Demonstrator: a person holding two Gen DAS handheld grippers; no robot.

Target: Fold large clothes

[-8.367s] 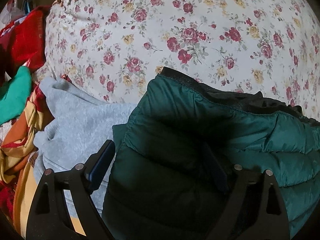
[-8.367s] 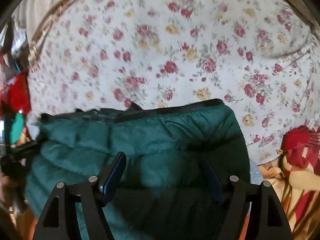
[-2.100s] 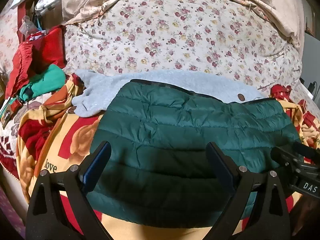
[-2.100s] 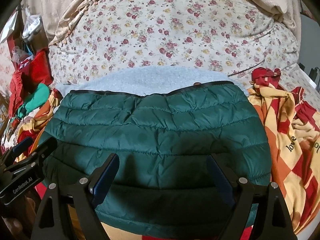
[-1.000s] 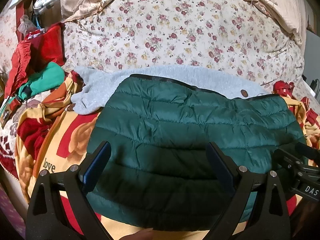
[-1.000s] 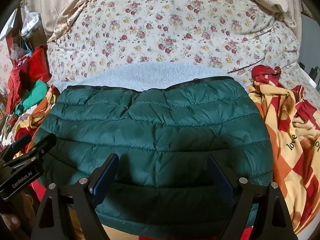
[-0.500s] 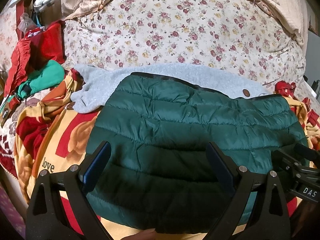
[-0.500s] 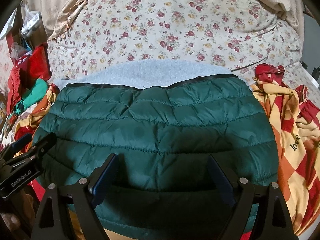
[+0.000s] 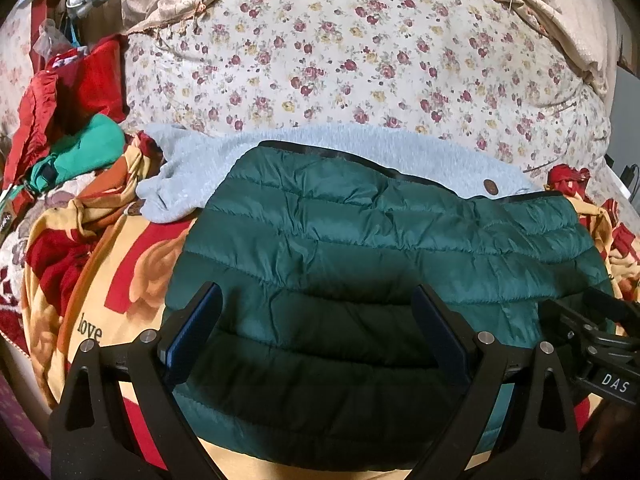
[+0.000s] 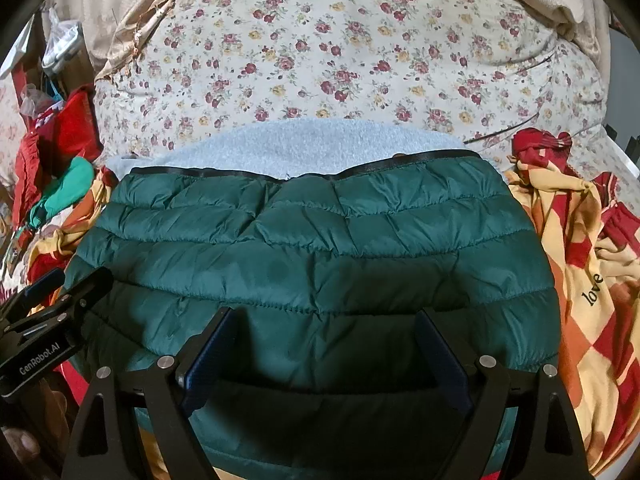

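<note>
Both grippers hang spread wide and empty over the green puffer jacket (image 9: 360, 248), where 8.4 seconds ago each was pressed low into its quilting. On the left, the left gripper (image 9: 316, 320) sits above the jacket's near left half, beside the red-and-yellow blanket (image 9: 120, 280), which now shows far more. The jacket lies folded flat on the grey garment (image 10: 304, 148) on the bed, black-trimmed edge away. Rightward, the right gripper (image 10: 324, 344) hovers over the near hem, the floral sheet (image 10: 320, 48) farther off than before.
</note>
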